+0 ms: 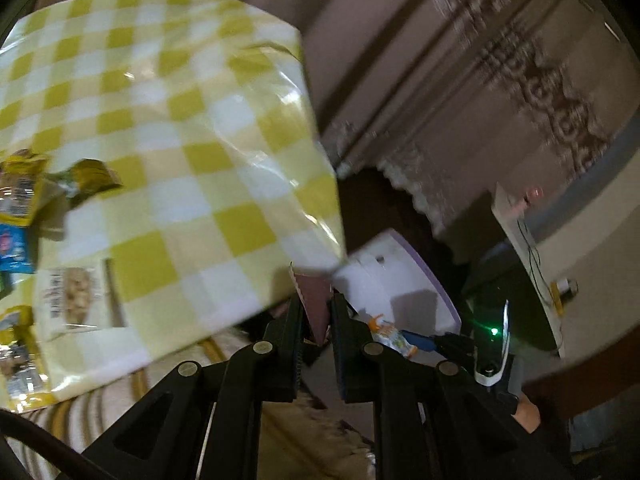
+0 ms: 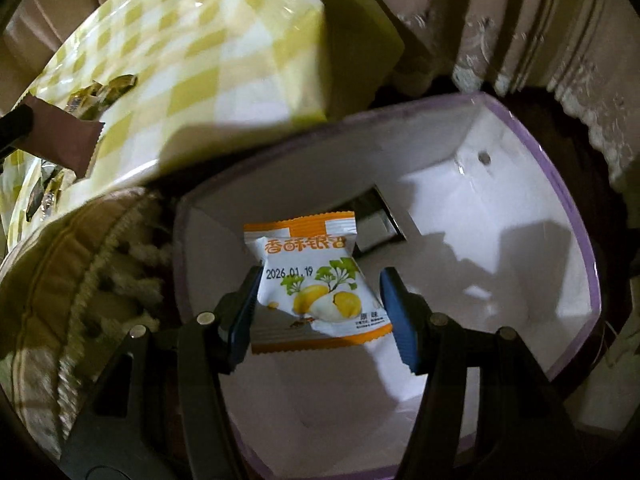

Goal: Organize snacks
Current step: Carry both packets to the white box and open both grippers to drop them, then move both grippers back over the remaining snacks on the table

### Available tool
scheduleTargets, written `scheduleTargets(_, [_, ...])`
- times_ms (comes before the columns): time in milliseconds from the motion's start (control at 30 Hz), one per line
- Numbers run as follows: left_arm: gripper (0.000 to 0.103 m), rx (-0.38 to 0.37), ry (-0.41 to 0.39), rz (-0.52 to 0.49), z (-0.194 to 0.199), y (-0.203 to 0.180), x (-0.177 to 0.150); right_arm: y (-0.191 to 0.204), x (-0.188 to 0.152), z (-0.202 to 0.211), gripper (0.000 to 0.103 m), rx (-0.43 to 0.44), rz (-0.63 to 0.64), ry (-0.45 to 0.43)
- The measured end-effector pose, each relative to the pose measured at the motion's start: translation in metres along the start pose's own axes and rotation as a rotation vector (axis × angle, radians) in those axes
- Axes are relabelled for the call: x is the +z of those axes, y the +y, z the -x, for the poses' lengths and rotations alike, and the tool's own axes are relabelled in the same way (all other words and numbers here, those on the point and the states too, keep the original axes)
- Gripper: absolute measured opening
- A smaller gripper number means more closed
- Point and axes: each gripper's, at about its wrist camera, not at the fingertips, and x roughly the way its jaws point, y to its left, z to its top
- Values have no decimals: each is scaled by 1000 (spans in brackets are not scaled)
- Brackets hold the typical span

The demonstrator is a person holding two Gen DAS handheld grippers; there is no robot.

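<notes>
Yellow-checked tablecloth (image 2: 192,40) fills the upper left, and below it sits the purple-rimmed white box (image 2: 576,216). The right gripper (image 2: 320,308) hangs over the box's middle, jaws wide, the orange-and-white ginkgo-nut packet (image 2: 316,280) between them, long axis up the frame. The left gripper (image 1: 316,312) pinches a brown packet (image 1: 314,304) just beside the box.
</notes>
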Motion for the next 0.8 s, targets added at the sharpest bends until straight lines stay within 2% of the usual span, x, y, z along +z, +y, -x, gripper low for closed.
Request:
scheduleTargets(133, [15, -30, 73, -16, -21, -14, -1, -12, -9, -6, 64, -11, -19, 40])
scheduleTargets(167, [18, -34, 93, -16, -26, -16, -1, -13, -10, -7, 65, -13, -19, 49])
scheduleTargets(233, [19, -43, 145, -25, -38, -20, -3, -16, -15, -9, 69, -19, -17, 69])
scheduleTargets(300, [31, -25, 173, -27, -44, -22, -5, -16, -18, -11, 73, -19, -13, 84])
scheduleTargets(333, [41, -24, 175, -20, -45, -20, -6, -16, -20, -12, 73, -18, -12, 89])
scheduleTargets(367, [45, -26, 169, -11, -44, -19, -6, -16, -21, -13, 73, -16, -12, 91])
scheduleTargets(500, [46, -14, 125, 36, -31, -5, -3, -7, -17, -17, 73, 5, -8, 90])
scheduleTargets(667, [46, 42, 38, 114, -1, 25, -5, 30, -3, -34, 73, 40, 66, 94])
scheduleTargets(700, [46, 55, 20, 128, 4, 30, -7, 37, 0, -38, 71, 51, 79, 95])
scheduleTargets(767, [46, 91, -23, 175, 24, 49, -14, 46, 8, -47, 60, 73, 85, 98])
scheduleTargets(800, [46, 109, -39, 199, 33, 59, -18, 51, 14, -53, 57, 91, 74, 96])
